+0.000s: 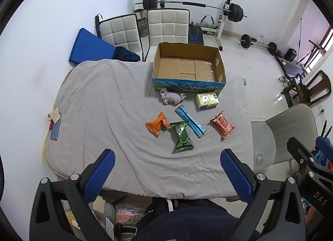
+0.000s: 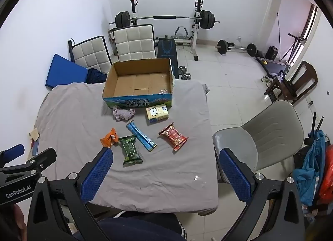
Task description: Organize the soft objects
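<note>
An open, empty cardboard box [image 1: 188, 68] [image 2: 139, 82] stands at the far side of a grey-sheeted table [image 1: 104, 105] [image 2: 72, 116]. In front of it lie a crumpled lilac cloth [image 1: 171, 97] [image 2: 122, 113], a tissue pack [image 1: 207, 100] [image 2: 157, 112], a blue stick pack [image 1: 190, 121] [image 2: 141, 136], an orange snack bag [image 1: 157, 124] [image 2: 108, 138], a green snack bag [image 1: 181, 137] [image 2: 130, 150] and a red snack bag [image 1: 222, 124] [image 2: 173, 135]. My left gripper [image 1: 166, 170] and right gripper [image 2: 165, 169] are both open and empty, held above the table's near edge.
Two white padded chairs [image 1: 145, 29] [image 2: 116, 47] stand behind the table, a grey chair [image 1: 287, 130] [image 2: 264, 135] at its right. A phone [image 1: 55, 129] lies at the table's left edge. Weight bench and barbells [image 1: 199, 10] [image 2: 166, 20] fill the back.
</note>
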Demonstrator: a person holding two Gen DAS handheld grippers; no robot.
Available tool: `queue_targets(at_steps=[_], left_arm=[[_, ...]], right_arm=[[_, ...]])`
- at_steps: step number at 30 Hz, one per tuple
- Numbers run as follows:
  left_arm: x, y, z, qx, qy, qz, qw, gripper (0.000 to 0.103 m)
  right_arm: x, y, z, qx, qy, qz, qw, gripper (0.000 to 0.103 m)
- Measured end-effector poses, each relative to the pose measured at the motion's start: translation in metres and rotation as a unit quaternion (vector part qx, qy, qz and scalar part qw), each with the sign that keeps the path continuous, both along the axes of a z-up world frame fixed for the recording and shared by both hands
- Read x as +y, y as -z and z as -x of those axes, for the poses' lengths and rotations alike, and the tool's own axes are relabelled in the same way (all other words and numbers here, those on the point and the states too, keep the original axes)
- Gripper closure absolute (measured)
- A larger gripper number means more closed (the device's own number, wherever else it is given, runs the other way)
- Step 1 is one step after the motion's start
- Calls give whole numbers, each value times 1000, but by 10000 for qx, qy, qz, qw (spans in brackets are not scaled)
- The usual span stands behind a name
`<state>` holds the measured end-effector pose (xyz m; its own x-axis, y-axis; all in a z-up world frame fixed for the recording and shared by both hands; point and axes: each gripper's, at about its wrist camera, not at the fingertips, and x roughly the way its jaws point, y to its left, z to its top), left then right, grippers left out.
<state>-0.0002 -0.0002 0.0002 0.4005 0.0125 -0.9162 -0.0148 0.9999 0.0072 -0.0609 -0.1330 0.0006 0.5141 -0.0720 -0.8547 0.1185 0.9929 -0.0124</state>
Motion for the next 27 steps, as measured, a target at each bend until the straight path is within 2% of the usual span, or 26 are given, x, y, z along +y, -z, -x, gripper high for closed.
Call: queue_targets(at_steps=[11,27], left_arm=[[-1,-10,-3,-23,-38,-2,10000,0],[7,-9,-7,-103,-93,18,9999,0]], right_arm=[[-1,2,2,-56,-10,51,10000,0],[-1,-4,-5,-111,-52,73,9999,0]])
